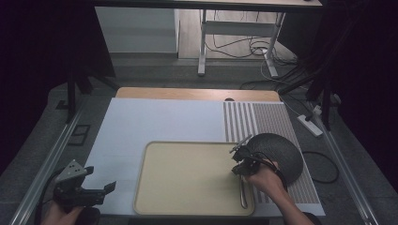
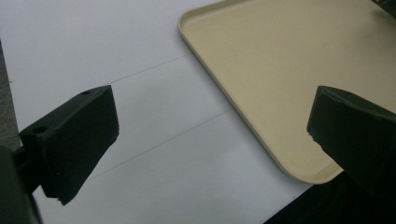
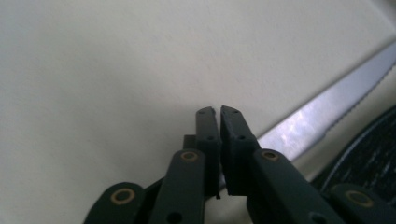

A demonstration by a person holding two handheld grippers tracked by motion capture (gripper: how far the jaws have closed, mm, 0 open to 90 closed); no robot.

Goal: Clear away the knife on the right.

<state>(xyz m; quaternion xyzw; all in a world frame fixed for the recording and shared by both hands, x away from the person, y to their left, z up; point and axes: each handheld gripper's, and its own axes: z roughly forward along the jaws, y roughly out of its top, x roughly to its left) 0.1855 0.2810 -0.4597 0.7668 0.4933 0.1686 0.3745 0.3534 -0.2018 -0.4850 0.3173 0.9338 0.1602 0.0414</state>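
A beige tray [image 1: 187,178] lies on the white mat near the front. A table knife [image 1: 243,192] rests along its right edge. In the right gripper view its serrated blade [image 3: 317,112] runs up to the right and passes behind the right jaw. My right gripper [image 1: 238,164] hangs over the tray's right side, jaws almost together with a hairline slit [image 3: 217,112] and nothing between the tips. A dark round mat [image 1: 281,154] sits just right of the tray. My left gripper [image 1: 107,191] is at the front left, jaws wide open [image 2: 212,135] over the white mat beside the tray's corner [image 2: 280,70].
A white mat [image 1: 150,126] covers most of the table, and a striped mat [image 1: 263,122] lies at its right. The wooden table edge [image 1: 197,93] runs along the back. Behind the table are desk legs and cables [image 1: 263,47] on the floor.
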